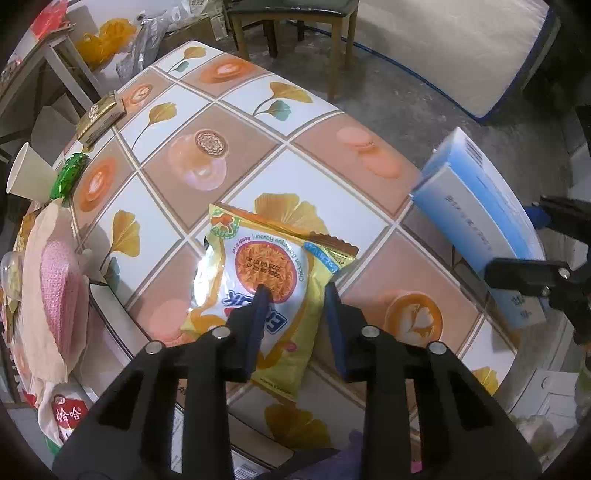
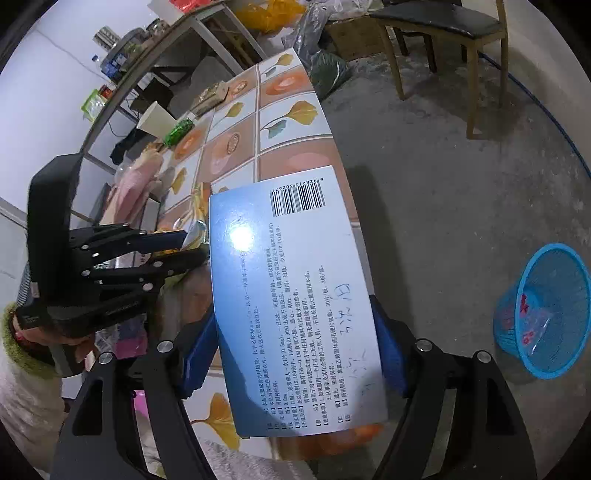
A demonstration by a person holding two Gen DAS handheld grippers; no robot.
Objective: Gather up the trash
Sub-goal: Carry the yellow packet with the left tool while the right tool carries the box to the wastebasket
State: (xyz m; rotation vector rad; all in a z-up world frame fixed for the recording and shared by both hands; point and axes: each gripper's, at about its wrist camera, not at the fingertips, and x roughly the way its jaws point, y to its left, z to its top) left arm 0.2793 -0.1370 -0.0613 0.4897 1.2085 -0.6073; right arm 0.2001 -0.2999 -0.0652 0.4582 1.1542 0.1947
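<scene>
A yellow snack packet [image 1: 258, 266] lies on the patterned table [image 1: 207, 122]. My left gripper [image 1: 295, 290] points down onto it, and its blue fingers pinch the packet's right part between them. In the right wrist view the left gripper [image 2: 192, 245] shows a fold of the packet [image 2: 195, 232] caught at its tips. My right gripper [image 2: 291, 310] is shut on a flat blue and white box [image 2: 295, 288] with a barcode, held above the table's right edge. The box [image 1: 472, 206] and the right gripper [image 1: 535, 273] also appear at the right of the left wrist view.
A blue mesh basket [image 2: 543, 310] with a few scraps stands on the floor to the right. On the table's left side are a paper cup [image 1: 29, 177], a green wrapper [image 1: 68, 175], a gold box [image 1: 98, 118], pink cloth [image 1: 55, 280] and a red carton [image 1: 68, 413]. A chair [image 2: 443, 22] stands behind.
</scene>
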